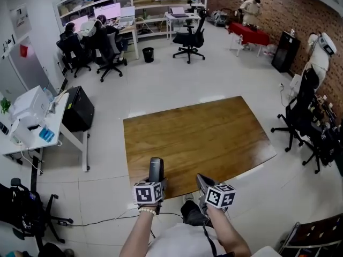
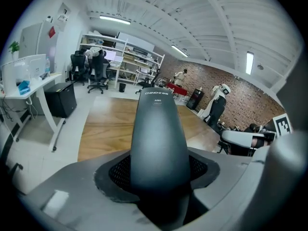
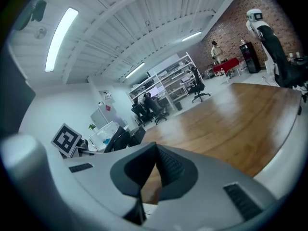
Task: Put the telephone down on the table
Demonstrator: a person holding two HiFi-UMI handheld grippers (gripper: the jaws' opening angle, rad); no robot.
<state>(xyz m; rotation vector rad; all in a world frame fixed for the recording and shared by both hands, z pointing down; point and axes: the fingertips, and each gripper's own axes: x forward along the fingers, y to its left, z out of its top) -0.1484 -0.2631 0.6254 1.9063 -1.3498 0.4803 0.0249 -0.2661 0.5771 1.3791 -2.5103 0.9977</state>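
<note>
The telephone (image 1: 156,169) is a dark grey handset that stands upright in my left gripper (image 1: 156,179), just over the near edge of the wooden table (image 1: 203,133). In the left gripper view the handset (image 2: 159,138) fills the middle, with the gripper (image 2: 159,173) shut on its lower part and the table top (image 2: 106,124) beyond it. My right gripper (image 1: 200,179) hovers beside it at the same table edge. In the right gripper view its pads (image 3: 166,165) meet at the tip with nothing between them, and the table (image 3: 231,114) stretches ahead.
A black cabinet (image 1: 79,108) and a white desk (image 1: 32,127) with equipment stand to the left. Office chairs (image 1: 297,116) are at the right of the table, and another chair (image 1: 188,39) is behind it. A cable (image 1: 102,218) lies on the floor near my feet. People sit at desks at the back.
</note>
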